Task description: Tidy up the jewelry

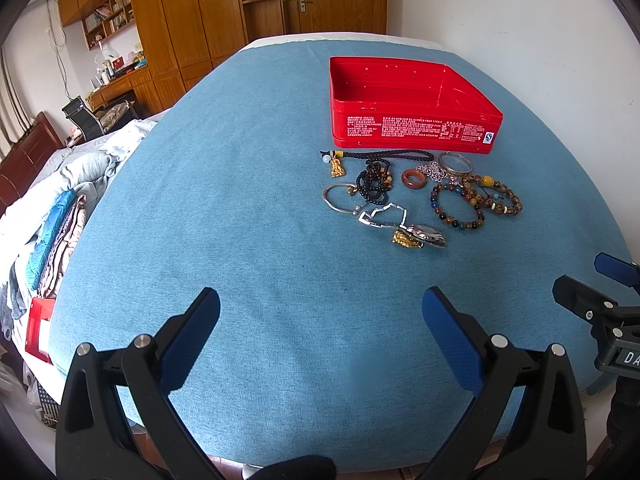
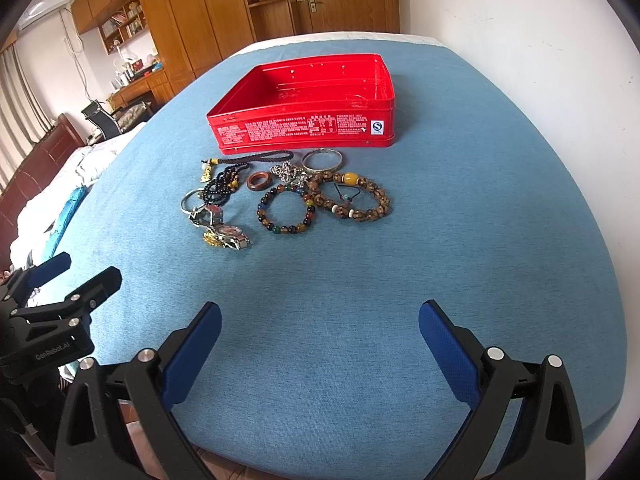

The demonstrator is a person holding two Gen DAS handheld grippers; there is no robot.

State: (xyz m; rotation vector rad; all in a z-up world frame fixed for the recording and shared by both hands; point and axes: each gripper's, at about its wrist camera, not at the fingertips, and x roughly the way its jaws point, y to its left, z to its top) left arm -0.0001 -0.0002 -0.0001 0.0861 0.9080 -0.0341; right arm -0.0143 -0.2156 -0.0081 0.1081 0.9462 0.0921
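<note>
Task not yet begun: red tin (image 2: 304, 112) empty, jewelry pile (image 2: 280, 196) on the near counter (image 2: 360, 280), both grippers' jaws apart, holding nothing.

Wooden wardrobes (image 1: 192, 12), white wall (image 2: 520, 40)

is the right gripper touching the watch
Apart. The right wrist view shows the open right gripper with bare blue cloth between its fingertips and the watch.
</note>
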